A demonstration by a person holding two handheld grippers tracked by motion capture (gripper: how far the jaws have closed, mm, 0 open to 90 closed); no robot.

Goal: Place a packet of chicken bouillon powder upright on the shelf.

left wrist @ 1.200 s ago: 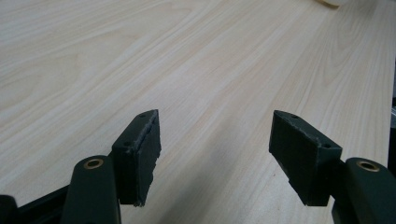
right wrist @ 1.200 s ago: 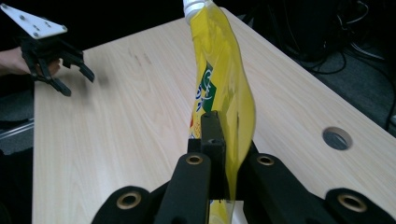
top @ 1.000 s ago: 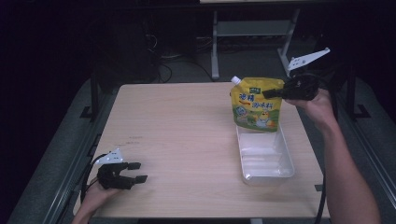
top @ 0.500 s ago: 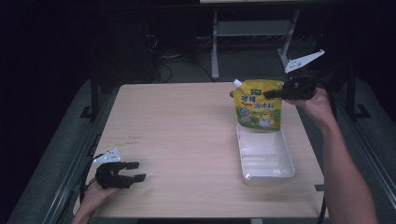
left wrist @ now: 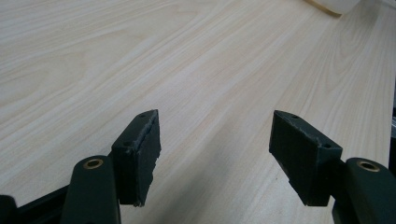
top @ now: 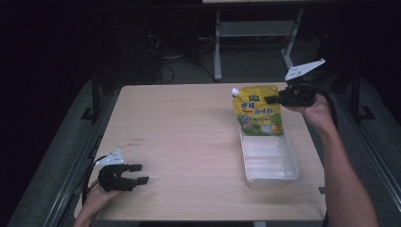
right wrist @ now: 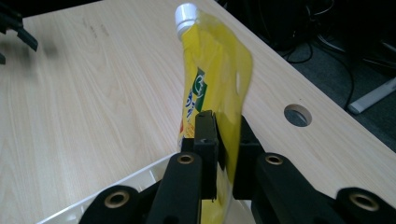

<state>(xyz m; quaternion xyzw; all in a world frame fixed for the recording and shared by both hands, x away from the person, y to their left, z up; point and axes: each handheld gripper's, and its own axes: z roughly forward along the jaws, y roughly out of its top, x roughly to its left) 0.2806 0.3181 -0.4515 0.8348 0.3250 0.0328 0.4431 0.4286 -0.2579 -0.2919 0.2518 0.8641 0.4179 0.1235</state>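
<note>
The yellow spouted pouch [top: 259, 111] was held upright at the far end of the clear plastic tray [top: 269, 163], its lower edge apparently down inside the tray. Compared with a second before, the pouch was seen a little lower and squarer over the tray. The fingers of the right gripper [top: 270, 99] had just been opening slightly, yet in the right gripper view the pouch [right wrist: 212, 93] was still pinched between them by its side edge. It was judged that the release into the tray had only just begun.

The left gripper [top: 137, 174] was rested near the front left corner of the tabletop [top: 189, 137], its fingers spread wide with nothing between them.

The pouch was a soft, glossy film bag with a white screw cap [right wrist: 186, 14] and printed graphics. The tray was a rigid, translucent, rectangular container with rounded corners. The tabletop was of pale wood-grain laminate.
</note>
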